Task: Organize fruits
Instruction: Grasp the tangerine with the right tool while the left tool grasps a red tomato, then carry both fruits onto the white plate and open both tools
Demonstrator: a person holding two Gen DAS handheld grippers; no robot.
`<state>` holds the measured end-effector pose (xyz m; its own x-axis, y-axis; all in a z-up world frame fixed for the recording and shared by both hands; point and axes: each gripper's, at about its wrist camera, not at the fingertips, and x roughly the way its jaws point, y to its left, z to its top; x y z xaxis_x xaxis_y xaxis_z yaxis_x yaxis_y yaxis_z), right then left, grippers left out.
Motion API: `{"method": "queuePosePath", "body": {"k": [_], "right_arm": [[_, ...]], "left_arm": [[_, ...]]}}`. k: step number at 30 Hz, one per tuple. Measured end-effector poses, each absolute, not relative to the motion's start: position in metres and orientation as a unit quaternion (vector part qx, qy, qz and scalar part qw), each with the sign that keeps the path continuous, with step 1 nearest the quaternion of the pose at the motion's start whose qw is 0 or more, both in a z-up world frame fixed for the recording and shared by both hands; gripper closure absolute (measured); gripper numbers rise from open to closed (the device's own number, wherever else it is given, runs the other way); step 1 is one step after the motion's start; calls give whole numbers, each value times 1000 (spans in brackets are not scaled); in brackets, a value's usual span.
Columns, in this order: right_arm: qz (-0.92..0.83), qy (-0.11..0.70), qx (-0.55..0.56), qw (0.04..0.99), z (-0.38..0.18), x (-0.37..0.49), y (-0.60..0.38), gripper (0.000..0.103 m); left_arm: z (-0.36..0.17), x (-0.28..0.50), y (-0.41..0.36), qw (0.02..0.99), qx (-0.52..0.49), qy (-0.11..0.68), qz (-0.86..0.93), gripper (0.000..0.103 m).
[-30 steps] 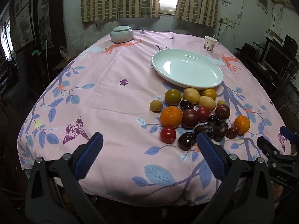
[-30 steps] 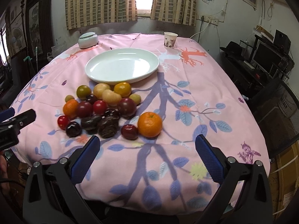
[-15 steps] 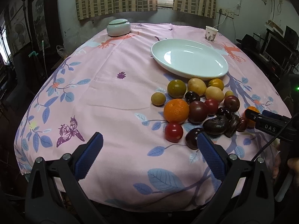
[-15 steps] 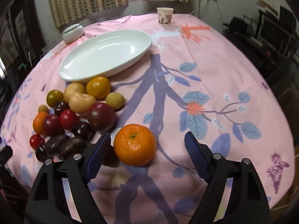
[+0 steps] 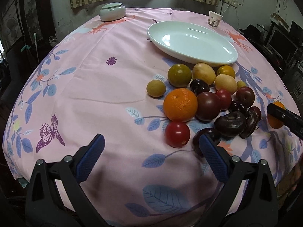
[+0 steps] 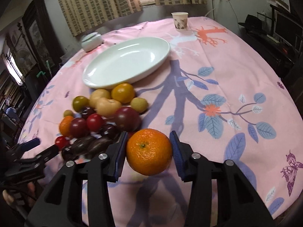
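The right claw (image 6: 148, 149) has the lone orange (image 6: 149, 151) squarely between its blue pads, and its jaws are closing on it. From the right wrist view the pads look to be at the fruit's sides or a hair off; with the fisheye bend I cannot say for certain that they press yet. This orange sits on the bench (image 6: 236, 71) just right of the fruit pile (image 6: 106, 113), apart from the rest, so the right hand is plainly the nearer one for it. The white plate (image 6: 106, 79) lies beyond the pile, up and to the left of the claw, empty, so the carry would likely go forward over the heap. The left claw (image 5: 151, 158) hangs with jaws wide apart and nothing between them, low over the bench's near edge; a red tomato (image 5: 177, 134) and a dark plum (image 5: 208, 134) lie just ahead and to its right, the plum partly behind its right pad.
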<state>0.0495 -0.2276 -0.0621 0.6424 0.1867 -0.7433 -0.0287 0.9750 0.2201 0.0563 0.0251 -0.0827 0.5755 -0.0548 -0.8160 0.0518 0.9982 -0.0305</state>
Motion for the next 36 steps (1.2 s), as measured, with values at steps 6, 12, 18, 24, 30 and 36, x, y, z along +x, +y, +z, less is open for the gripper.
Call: {"method": "queuePosePath", "body": {"k": [6,12,18,24,30,36], "right_arm": [[72,412,99,903,-50,26,-221,57],[85,406,95,905,-45,22,-211,57],[80,415,97,901,-51,24,-212,57],[87,403,96,906,-46,20,-211,57],[91,405,93,905,-46,28,-210,57],[103,395,73,910,-36,46,-198,57]], "left_arm": [[-90,64,30,876,-44,477,-49,23],[-92,67,24,886,-29,462,-35,23],[-93,70,20,883,-42,463,-59,72],[-89,60,16,885,-30,461,-53,72],[-66,51,16,899,-15,435,-48,72],[-47,60,19,905,-19,421,-61,72]]}}
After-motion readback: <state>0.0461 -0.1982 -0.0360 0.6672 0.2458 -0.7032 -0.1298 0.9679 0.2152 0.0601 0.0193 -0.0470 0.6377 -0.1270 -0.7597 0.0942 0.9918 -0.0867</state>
